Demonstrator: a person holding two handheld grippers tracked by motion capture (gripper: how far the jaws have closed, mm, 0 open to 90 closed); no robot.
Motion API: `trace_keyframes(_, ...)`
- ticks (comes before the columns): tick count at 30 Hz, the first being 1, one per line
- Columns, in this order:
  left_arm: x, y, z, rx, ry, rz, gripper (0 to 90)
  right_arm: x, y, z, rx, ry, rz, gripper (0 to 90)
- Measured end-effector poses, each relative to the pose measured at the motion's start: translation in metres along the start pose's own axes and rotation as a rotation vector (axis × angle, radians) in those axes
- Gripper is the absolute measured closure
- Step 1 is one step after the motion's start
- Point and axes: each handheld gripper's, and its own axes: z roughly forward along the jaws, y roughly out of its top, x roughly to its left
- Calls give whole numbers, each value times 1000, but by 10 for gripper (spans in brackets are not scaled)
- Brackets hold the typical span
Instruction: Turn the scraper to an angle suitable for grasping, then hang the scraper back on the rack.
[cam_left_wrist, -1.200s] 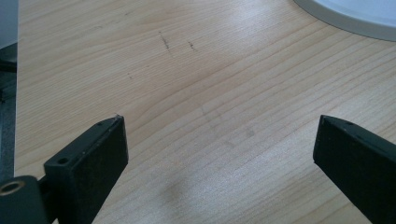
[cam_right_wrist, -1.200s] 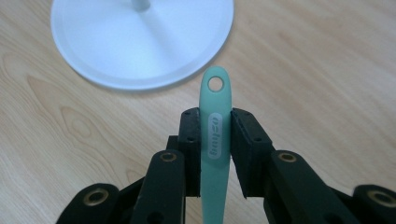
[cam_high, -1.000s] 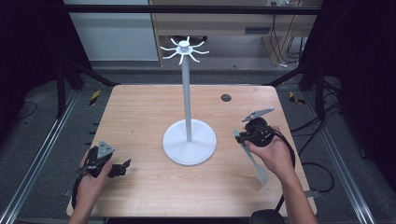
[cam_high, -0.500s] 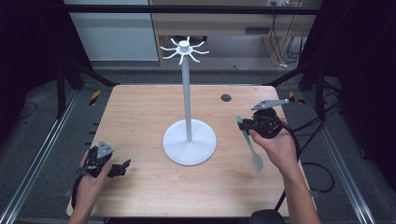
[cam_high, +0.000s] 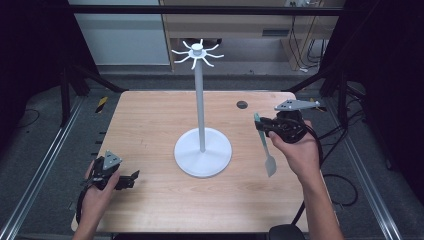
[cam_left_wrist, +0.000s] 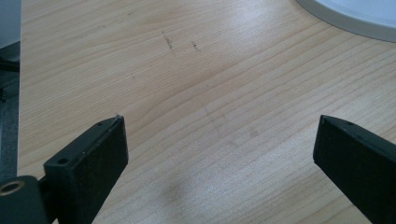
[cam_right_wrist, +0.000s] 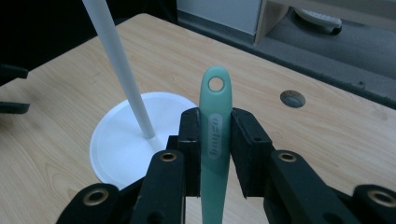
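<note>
Your right hand-held gripper (cam_right_wrist: 215, 140) is clamped on the handle of a pale green plastic spatula (cam_right_wrist: 214, 140), held above the light wooden tabletop (cam_high: 150, 125) with its blade hanging down, right of the white round-based stand with a tall pole (cam_high: 202, 150). Your left hand-held gripper (cam_left_wrist: 219, 154) rests open and empty near the tabletop's front left corner

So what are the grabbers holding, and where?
The right gripper pinches a green spatula by its handle, just below the hanging hole. The left gripper holds nothing.
</note>
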Motion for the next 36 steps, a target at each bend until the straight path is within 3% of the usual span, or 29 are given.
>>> trace_keyframes(24, -2, 0, 1, 6, -3, 6, 29, 14, 30, -20, -137, 28, -1, 746)
trace_keyframes(36, -2, 0, 1, 4, -4, 6, 29, 25, 46, -19, -182, 38, -8, 746)
